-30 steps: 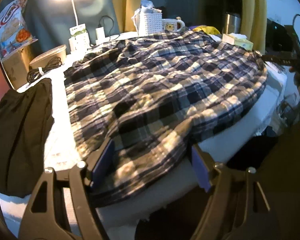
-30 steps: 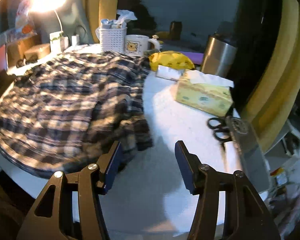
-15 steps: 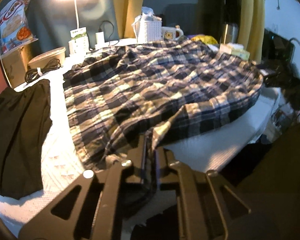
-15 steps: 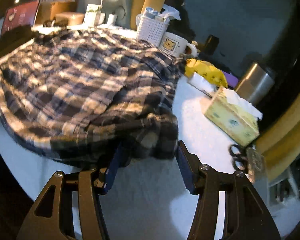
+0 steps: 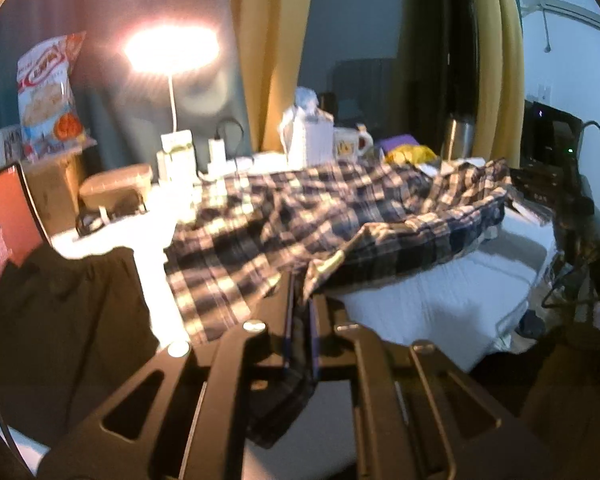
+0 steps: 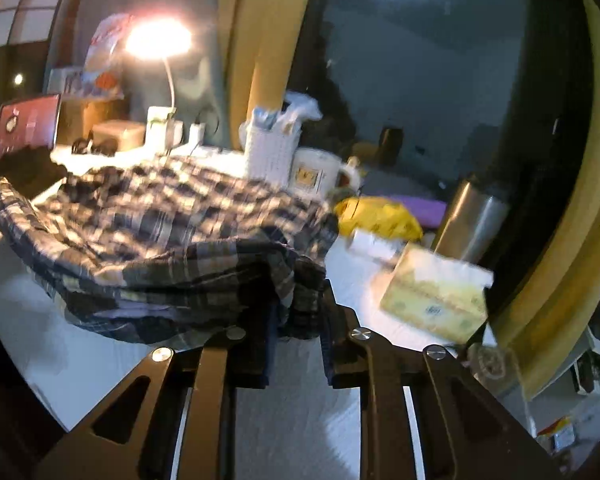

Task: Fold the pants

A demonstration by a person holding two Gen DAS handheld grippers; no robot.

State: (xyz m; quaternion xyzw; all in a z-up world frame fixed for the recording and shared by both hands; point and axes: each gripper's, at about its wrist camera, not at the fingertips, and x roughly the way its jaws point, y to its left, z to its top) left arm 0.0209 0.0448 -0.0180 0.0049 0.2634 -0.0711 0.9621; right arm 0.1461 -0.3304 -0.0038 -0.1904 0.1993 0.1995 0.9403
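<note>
Plaid pants lie spread over the white-covered table. My left gripper is shut on their near hem, and the cloth rises from the table into its fingers and hangs below them. In the right wrist view the pants stretch away to the left. My right gripper is closing on a bunched corner of them, and the fingers press the wad from both sides. The hem between the two grips is lifted off the table.
A black garment lies left of the pants. At the back stand a lit lamp, a white basket and a mug. On the right are a tissue box, a yellow bag and a steel flask.
The left gripper shut on the near hem and rose with it. The right gripper swung left onto the pants' corner, narrowed its jaws around the cloth and lifted slightly.
</note>
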